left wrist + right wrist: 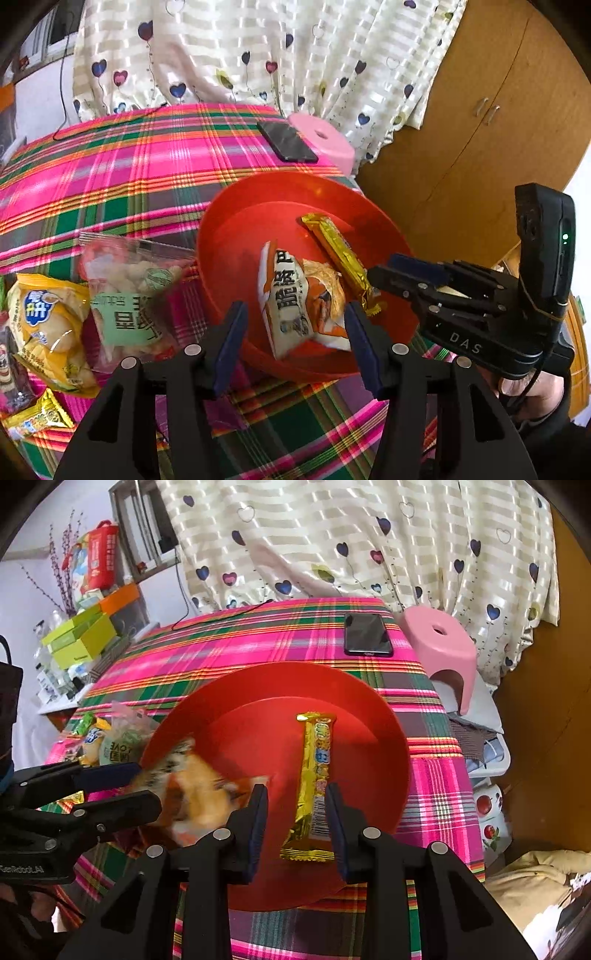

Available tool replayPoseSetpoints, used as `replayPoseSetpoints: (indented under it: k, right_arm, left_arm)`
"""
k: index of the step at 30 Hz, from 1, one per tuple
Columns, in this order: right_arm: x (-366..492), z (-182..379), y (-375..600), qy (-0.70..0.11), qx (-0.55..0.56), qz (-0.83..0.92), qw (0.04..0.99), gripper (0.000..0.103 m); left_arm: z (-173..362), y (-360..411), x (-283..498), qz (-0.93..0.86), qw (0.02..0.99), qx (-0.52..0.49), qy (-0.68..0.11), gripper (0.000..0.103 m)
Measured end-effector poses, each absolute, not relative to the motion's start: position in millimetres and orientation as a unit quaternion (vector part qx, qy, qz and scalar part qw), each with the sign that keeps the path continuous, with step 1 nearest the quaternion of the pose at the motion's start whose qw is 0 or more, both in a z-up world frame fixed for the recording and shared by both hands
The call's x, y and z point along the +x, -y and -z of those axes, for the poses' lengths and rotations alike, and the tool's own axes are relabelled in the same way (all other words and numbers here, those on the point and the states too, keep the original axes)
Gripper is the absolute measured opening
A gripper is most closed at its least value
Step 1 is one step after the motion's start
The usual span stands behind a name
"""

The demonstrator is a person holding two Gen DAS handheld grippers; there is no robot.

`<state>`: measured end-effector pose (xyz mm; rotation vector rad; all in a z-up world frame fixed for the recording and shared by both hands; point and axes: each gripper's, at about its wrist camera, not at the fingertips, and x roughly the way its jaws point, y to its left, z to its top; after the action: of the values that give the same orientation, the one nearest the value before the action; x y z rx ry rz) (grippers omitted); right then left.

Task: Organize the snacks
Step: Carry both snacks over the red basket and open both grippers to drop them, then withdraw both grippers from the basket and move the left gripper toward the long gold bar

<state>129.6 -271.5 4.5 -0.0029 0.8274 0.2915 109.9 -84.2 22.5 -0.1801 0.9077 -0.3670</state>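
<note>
left gripper [295, 332] jaws spread over the orange packet [303, 299] in the red bowl [236, 221]; right gripper [295, 816] jaws slightly apart, pinching nothing. lift clear before grabbing more.

A red bowl [369, 716] with a gold-wrapped bar [314, 775] sits on a pink-and-green plaid tablecloth [258, 635].

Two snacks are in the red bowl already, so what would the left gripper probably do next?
Probably swing back toward the packets on the cloth, likely the clear pink-edged packet. The left gripper stands open, the orange-white packet lies in the red bowl beside the gold bar.
</note>
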Motion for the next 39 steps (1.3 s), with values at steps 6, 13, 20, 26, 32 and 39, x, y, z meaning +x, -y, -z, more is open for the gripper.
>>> replayPoseSetpoints:
  k: [6,13,20,26,32,39]
  right_arm:
    - [123,-9,268,-0.395,-0.003,-0.146,0.907,0.03]
    - [109,-16,261,-0.385,-0.004,-0.154,0.91,0.032]
    - [94,-24,250,-0.375,-0.009,-0.171,0.911,0.038]
    - [81,-28,238,-0.368,-0.016,-0.185,0.911,0.04]
    - [72,-29,225,-0.365,-0.025,-0.204,0.908,0.04]
    - [66,-29,212,-0.36,-0.034,-0.225,0.905,0.04]
  left_arm:
    - [-30,68,96,0.161,0.89,-0.099,-0.416,0.056]
    - [-30,45,72,0.141,0.895,-0.118,-0.406,0.056]
    - [-30,28,48,0.113,0.903,-0.123,-0.395,0.056]
    - [-26,15,34,0.095,0.904,-0.134,-0.394,0.056]
    - [-24,4,23,0.079,0.907,-0.14,-0.39,0.056]
    - [-19,0,15,0.062,0.907,-0.138,-0.393,0.056]
